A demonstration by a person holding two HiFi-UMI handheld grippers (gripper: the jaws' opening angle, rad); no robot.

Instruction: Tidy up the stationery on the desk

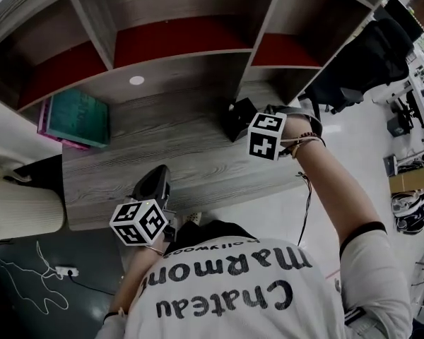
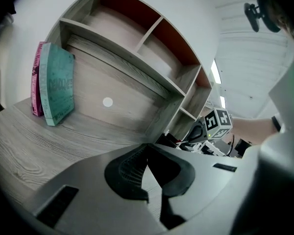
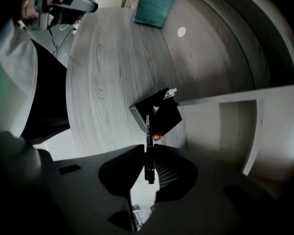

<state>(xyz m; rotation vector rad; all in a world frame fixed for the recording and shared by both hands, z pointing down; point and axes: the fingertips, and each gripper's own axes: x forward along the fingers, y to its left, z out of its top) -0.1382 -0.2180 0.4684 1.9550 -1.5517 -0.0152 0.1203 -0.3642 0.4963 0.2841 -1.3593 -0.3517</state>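
The right gripper [image 3: 146, 150] has its jaws pressed on a thin black pen [image 3: 147, 131], which they pinch near its rear half, so most of the pen sticks out forward. The long axis of the pen runs straight along the line of the jaws. Its far end aims at the open top of a black pen holder [image 3: 169, 115] and hangs just above the holder's near rim. I cannot tell which end is the writing tip. I judge that the pen is held lengthwise like this so it can slide end-first into the holder, where a white-capped item and something red already stand.

The holder stands toward the back edge of the tabletop [image 3: 108, 72], right of the middle, just beside the foot of a shelf divider [image 3: 220, 102].

The left gripper [image 2: 147, 148] has its jaws closed together with nothing between them. It waits near the front edge of the tabletop, well apart from the holder, probably so as not to disturb the other gripper.

Near the back left corner, a teal book [image 2: 59, 89] and a pink book [image 2: 38, 80] lean against the back panel.
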